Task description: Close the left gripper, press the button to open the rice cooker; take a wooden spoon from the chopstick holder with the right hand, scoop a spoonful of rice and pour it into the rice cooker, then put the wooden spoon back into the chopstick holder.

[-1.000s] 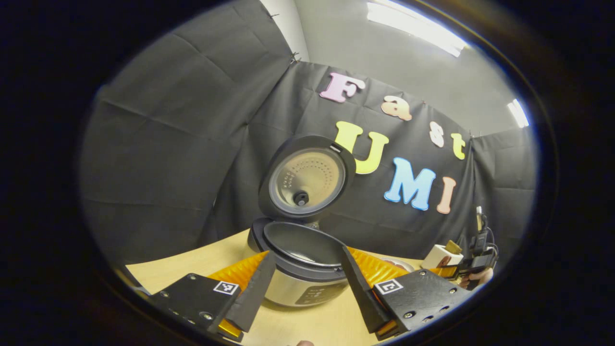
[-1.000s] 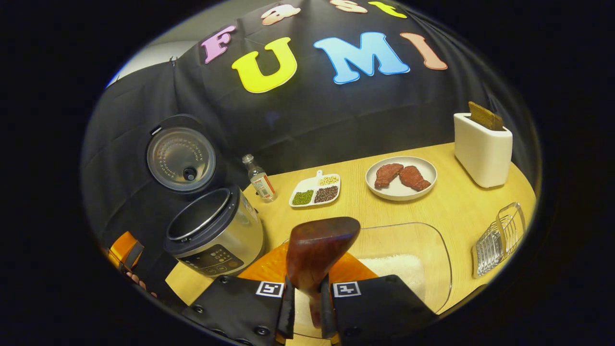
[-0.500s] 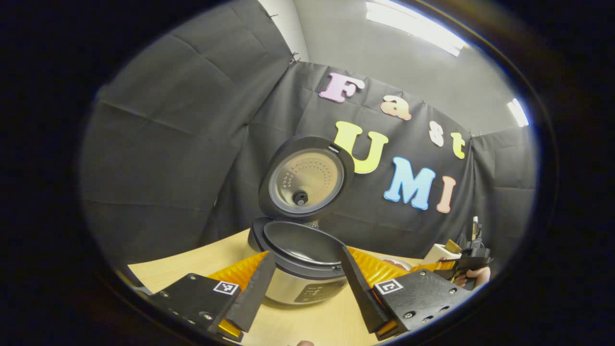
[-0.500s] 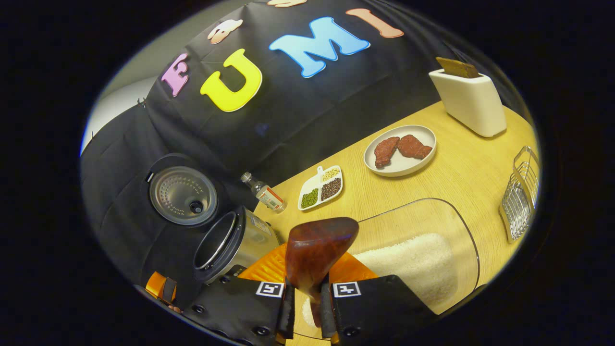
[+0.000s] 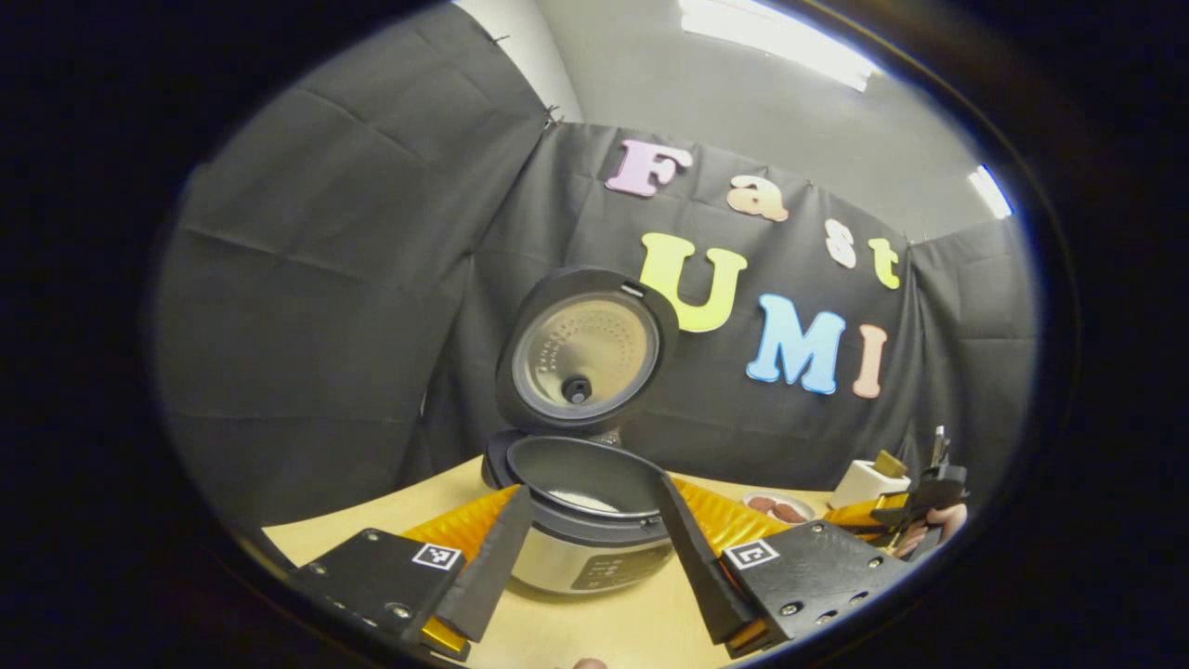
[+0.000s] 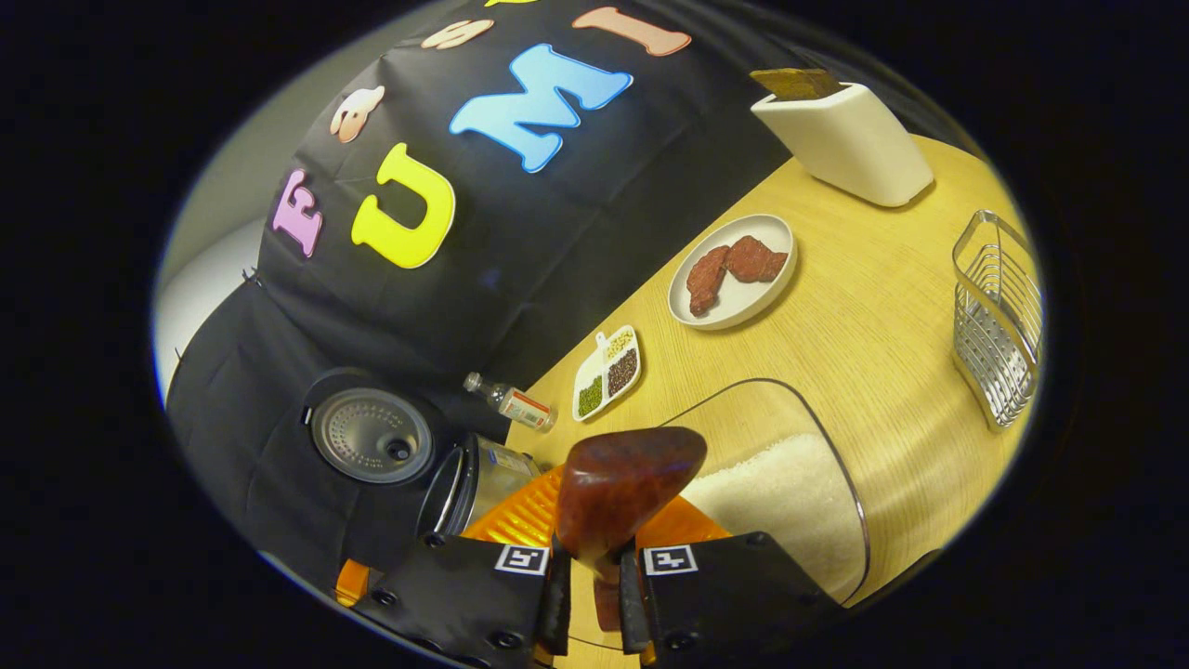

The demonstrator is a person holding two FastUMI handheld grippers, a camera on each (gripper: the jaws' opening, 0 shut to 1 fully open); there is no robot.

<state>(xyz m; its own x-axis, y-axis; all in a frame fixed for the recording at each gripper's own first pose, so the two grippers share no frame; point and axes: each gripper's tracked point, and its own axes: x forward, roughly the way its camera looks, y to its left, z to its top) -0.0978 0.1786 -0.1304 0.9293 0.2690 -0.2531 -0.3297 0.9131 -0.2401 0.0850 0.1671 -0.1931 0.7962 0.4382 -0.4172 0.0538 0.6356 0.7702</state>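
The rice cooker (image 5: 581,544) stands with its lid (image 5: 581,348) raised upright and its dark pot (image 5: 585,474) uncovered, a pale patch low inside. My left gripper (image 5: 594,567) is open, its fingers either side of the cooker's front and apart from it. My right gripper (image 6: 594,585) is shut on the handle of a dark wooden spoon (image 6: 627,478). The spoon's bowl hangs over the near left edge of a glass container of white rice (image 6: 790,483). The cooker (image 6: 474,474) lies to the left of the spoon. A wire basket (image 6: 994,316) stands at the right.
On the wooden table (image 6: 864,325) are a small bottle (image 6: 511,401), a divided dish of beans (image 6: 606,370), a plate with two pieces of meat (image 6: 734,269) and a white box (image 6: 845,139) with a brown slab in its top. The right gripper (image 5: 915,511) and a hand appear far right.
My right gripper has rolled so the table tilts in its view, keeping the spoon over the rice container. The left gripper has risen slightly and stays open.
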